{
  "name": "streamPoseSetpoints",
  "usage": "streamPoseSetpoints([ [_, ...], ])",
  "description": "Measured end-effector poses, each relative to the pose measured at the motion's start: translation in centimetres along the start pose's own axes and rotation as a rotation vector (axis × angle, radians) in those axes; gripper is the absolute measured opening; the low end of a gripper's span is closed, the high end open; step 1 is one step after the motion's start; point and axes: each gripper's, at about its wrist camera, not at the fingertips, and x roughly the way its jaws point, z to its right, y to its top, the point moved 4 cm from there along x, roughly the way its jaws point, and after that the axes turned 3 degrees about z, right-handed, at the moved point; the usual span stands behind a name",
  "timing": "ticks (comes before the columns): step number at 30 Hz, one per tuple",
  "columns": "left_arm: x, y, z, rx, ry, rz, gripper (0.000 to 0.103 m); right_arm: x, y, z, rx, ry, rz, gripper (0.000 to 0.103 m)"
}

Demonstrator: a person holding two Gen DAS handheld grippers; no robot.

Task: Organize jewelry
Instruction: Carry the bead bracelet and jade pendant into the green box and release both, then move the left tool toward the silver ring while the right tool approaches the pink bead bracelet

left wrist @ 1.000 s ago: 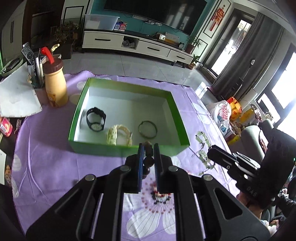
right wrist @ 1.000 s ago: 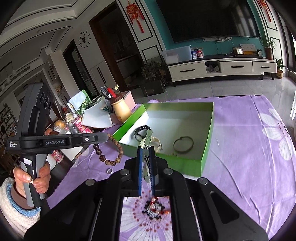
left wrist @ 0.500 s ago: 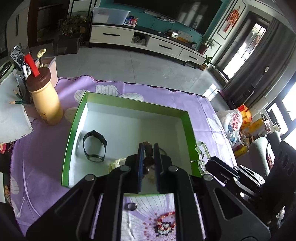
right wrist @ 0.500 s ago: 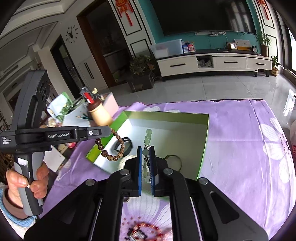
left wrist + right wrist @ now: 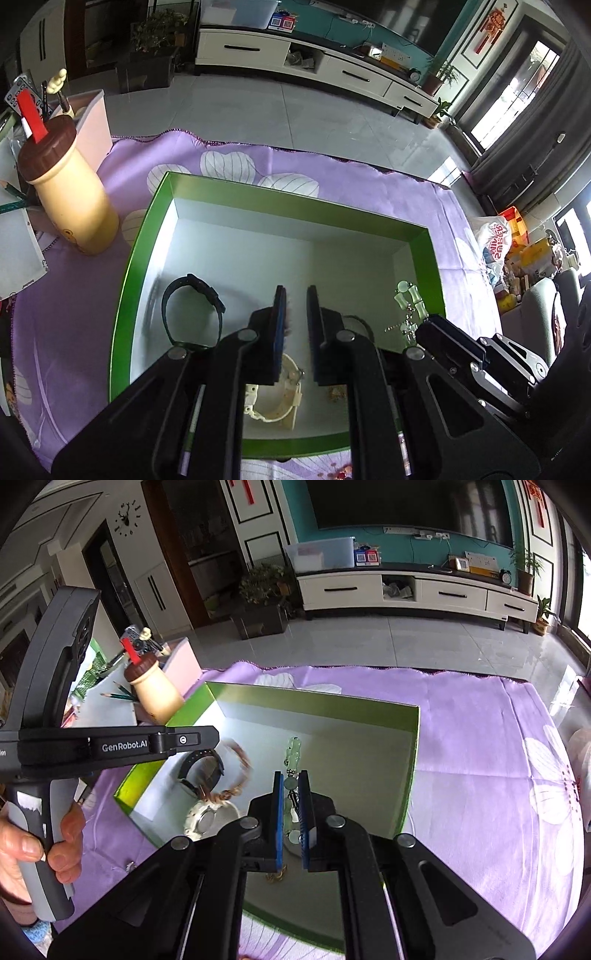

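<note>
Above the shallow green cardboard box with a white floor point(image 5: 428, 254), both tools hang over the purple flowered cloth that covers the surface point(image 5: 480, 738). The right hand-held gripper point(image 5: 288, 812) has its blue pads pressed onto a pale green jade-bead bracelet with small metal links point(image 5: 294, 749), which sticks up and forward out of the pinch over the box interior. The left hand-held gripper point(image 5: 295, 328) has its jaws parted with nothing visible between the pads; in the right wrist view a brown wooden-bead bracelet point(image 5: 236, 771) shows as a motion-blurred loop just below that tool's tip, over the box floor, and whether it touches anything cannot be told.

Already lying in the box are a black strap wristwatch point(image 5: 192, 310) and a cream-coloured wristwatch point(image 5: 273, 395); a thin dark ring near the box's right side is mostly hidden behind the left tool.

The jade piece looks light, but its beads are hard, smooth and likely brittle, strung loosely so the whole thing flops. A pinch on a link or between two beads should hold better than one on a rounded bead, which could squirt out. Lowering it close to the floor before release would probably spare the beads a knock. The wooden beads seem lighter, grippier and more forgiving.
</note>
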Motion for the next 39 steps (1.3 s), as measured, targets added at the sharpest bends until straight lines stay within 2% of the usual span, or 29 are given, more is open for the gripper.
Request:
streamPoseSetpoints([
  [6, 1.1, 0.1, -0.3, -0.011, 0.011, -0.005, 0.011, 2.1, 0.4, 0.6, 0.015, -0.052, -0.018, 0.007],
  [7, 1.1, 0.1, -0.3, -0.013, 0.009, -0.004, 0.014, 2.3, 0.5, 0.8, 0.025, -0.062, -0.02, 0.012],
  [8, 0.9, 0.0, -0.4, -0.017, 0.003, -0.002, 0.023, 2.4, 0.5, 1.2, 0.043, -0.064, -0.021, 0.016],
  [9, 0.8, 0.0, -0.5, -0.02, -0.001, -0.001, 0.038, 2.5, 0.5, 1.2, 0.054, -0.059, -0.023, 0.027],
  [10, 0.5, -0.2, -0.6, -0.024, -0.002, 0.006, 0.046, 2.3, 0.4, 1.4, 0.064, -0.055, -0.02, 0.036],
  [11, 0.2, -0.2, -0.8, -0.026, -0.001, 0.016, 0.053, 2.2, 0.3, 1.5, 0.069, -0.055, -0.015, 0.038],
  [12, 0.0, -0.3, -0.9, -0.026, 0.001, 0.023, 0.053, 1.9, 0.2, 1.7, 0.071, -0.055, -0.009, 0.04],
  [16, -1.6, -0.6, -1.6, -0.047, -0.024, 0.047, 0.059, 0.9, -0.5, 2.2, 0.083, -0.045, 0.0, 0.04],
  [18, -2.4, -0.8, -1.8, -0.051, -0.027, 0.063, 0.066, 0.1, -0.9, 2.2, 0.088, -0.03, 0.007, 0.04],
  [24, -7.2, -2.7, -3.5, -0.067, -0.043, 0.143, 0.077, -3.3, -2.9, 1.1, 0.088, 0.048, 0.05, 0.041],
  [27, -9.5, -4.6, -4.9, -0.074, -0.038, 0.171, 0.077, -4.9, -4.4, 0.6, 0.08, 0.075, 0.054, 0.041],
  [32, -11.5, -9.2, -7.6, -0.098, -0.002, 0.159, 0.077, -7.2, -7.5, 0.0, 0.062, 0.086, 0.049, 0.041],
  [39, -10.1, -16.6, -10.0, -0.097, 0.066, 0.034, 0.077, -9.0, -12.8, -0.6, -0.008, 0.048, -0.06, 0.041],
])
